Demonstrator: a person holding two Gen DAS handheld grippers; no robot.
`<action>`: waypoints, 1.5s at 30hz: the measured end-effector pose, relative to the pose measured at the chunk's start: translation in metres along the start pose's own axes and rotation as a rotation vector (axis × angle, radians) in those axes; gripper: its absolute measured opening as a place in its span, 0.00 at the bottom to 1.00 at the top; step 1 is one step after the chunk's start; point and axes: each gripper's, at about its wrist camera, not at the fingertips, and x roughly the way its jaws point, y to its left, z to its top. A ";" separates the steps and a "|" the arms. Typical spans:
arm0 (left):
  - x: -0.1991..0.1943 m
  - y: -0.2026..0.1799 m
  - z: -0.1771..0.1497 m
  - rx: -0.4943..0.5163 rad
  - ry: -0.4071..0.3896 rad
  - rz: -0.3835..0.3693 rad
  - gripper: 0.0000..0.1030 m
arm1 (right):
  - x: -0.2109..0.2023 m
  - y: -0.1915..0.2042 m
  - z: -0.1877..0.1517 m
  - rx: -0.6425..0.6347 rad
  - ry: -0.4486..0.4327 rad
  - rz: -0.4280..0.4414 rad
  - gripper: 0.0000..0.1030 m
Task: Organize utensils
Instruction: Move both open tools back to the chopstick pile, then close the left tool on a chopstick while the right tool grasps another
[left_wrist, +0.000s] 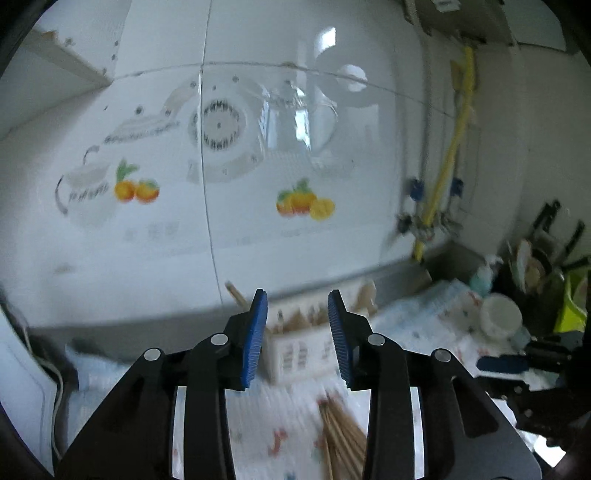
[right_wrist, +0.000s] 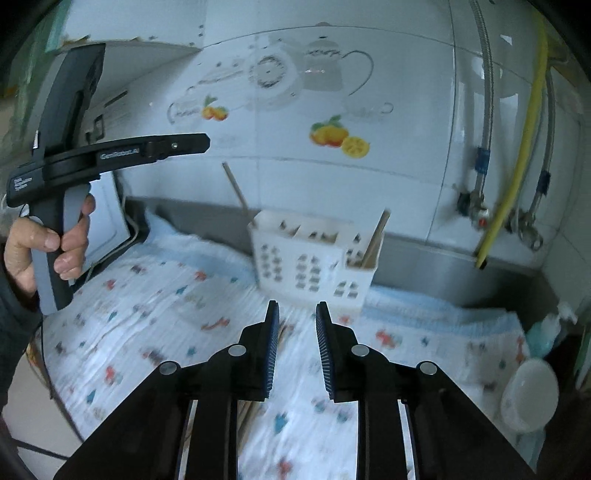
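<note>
left fingers (left_wrist: 297, 336): mine stand apart with nothing between the pads; the white holder (left_wrist: 301, 350) sits just beyond the tips, the loose chopsticks (left_wrist: 341, 439) lie on the cloth below and slightly right of them
right fingers (right_wrist: 295, 349): a narrower gap, also empty; a few sticks (right_wrist: 282, 330) lie on the cloth just under the left pad, the holder (right_wrist: 310, 258) ahead and above the tips
holder contents: one chopstick (right_wrist: 234, 188) leans out at its far left, another (right_wrist: 375, 238) at its right compartment
risk, crowding: both my fingers aim at one small heap, so I could knock the other tool
risk, pick-up: sticks lie flat on soft cloth; I may pinch fabric or fan the bundle apart
risk, holder: it looks light; a nudge from my tips could tip it
risk, blur: both views smear, so my aim is unsure
</note>
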 end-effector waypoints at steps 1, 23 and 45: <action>-0.008 -0.002 -0.012 0.001 0.011 -0.001 0.34 | -0.003 0.008 -0.012 -0.004 0.010 0.002 0.20; -0.035 -0.010 -0.247 -0.092 0.407 -0.083 0.37 | 0.051 0.056 -0.148 0.083 0.246 0.012 0.18; -0.012 -0.024 -0.264 -0.036 0.436 -0.020 0.21 | 0.069 0.049 -0.153 0.124 0.265 0.000 0.11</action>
